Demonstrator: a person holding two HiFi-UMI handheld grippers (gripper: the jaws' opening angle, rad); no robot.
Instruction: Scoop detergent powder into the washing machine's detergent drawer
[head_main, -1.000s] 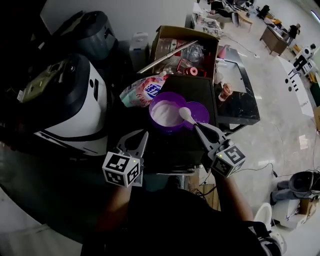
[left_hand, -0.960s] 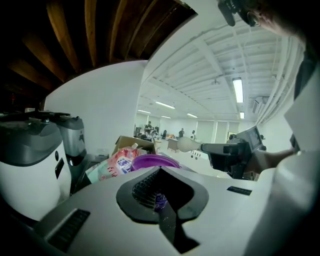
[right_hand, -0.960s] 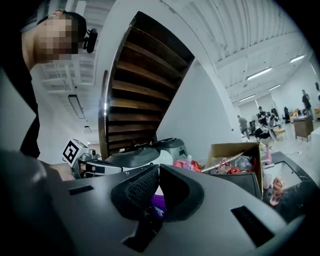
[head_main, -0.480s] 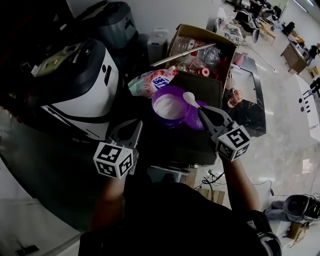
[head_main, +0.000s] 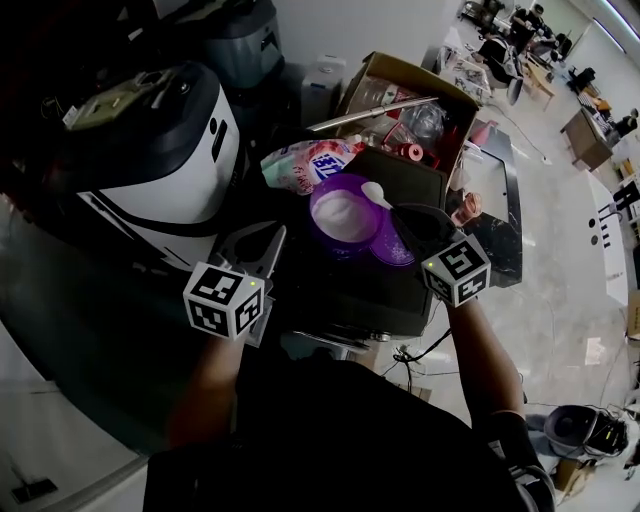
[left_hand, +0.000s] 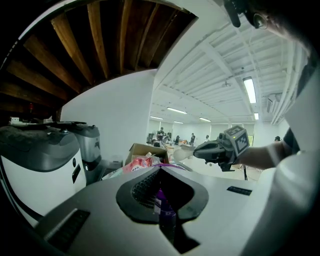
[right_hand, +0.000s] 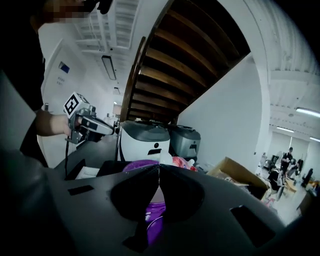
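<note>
Head view shows the right tool (head_main: 398, 212) with its jaws closed on the handle of a white plastic spoon (head_main: 375, 193). The spoon's scoop end sits just above the far right rim of a purple round plastic bowl (head_main: 318, 205). That bowl holds a heap of white detergent powder (head_main: 343, 213) and stands on a black tabletop (head_main: 330, 290), with a flat purple round lid (head_main: 390, 252) touching its near right side.

Right gripper view has the right tool (right_hand: 159, 169) pinched together, the spoon (right_hand: 162, 158) sticking up past the tips and the bowl (right_hand: 131, 165) below.

The left tool (head_main: 270, 240) hangs near the bowl's left side, clear of it. Left gripper view shows the left tool (left_hand: 160, 169) with its tips together and nothing gripped.

A pink-and-white detergent bag (head_main: 305, 163) lies just behind the bowl. A brown cardboard box (head_main: 400, 68) stands farther back, and a rounded white-and-black machine (head_main: 160, 150) is at the left.
</note>
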